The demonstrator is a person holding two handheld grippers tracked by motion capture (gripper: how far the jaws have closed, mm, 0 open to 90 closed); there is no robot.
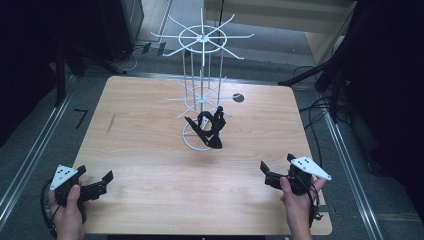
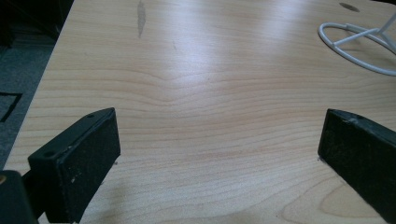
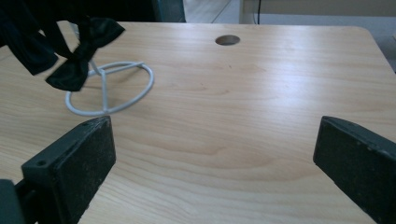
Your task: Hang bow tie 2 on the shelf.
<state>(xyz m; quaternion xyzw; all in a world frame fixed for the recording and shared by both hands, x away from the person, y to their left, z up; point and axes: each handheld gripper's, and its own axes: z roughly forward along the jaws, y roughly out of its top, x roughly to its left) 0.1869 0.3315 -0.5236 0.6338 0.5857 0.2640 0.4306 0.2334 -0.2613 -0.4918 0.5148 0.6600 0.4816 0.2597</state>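
A white wire rack point(image 1: 202, 55) with spoked tiers stands upright on the wooden table point(image 1: 150, 165), on a round wire base point(image 3: 130, 100) point(image 2: 355, 51). A black bow tie point(image 1: 207, 129) point(image 3: 74, 51) hangs from one of its lower arms, just above the base. My left gripper point(image 1: 100, 184) point(image 2: 219, 154) rests open at the table's near left corner, held by a hand, with bare wood between its jaws. At the near right, my right gripper point(image 1: 272, 170) point(image 3: 215, 163) is open too, aimed toward the rack from a distance, holding nothing.
A round cable hole point(image 1: 238, 97) point(image 3: 228, 40) sits in the tabletop behind and right of the rack. Dark stands and cables point(image 1: 320, 107) line the floor around the table. A dark streak point(image 2: 141, 18) marks the wood at far left.
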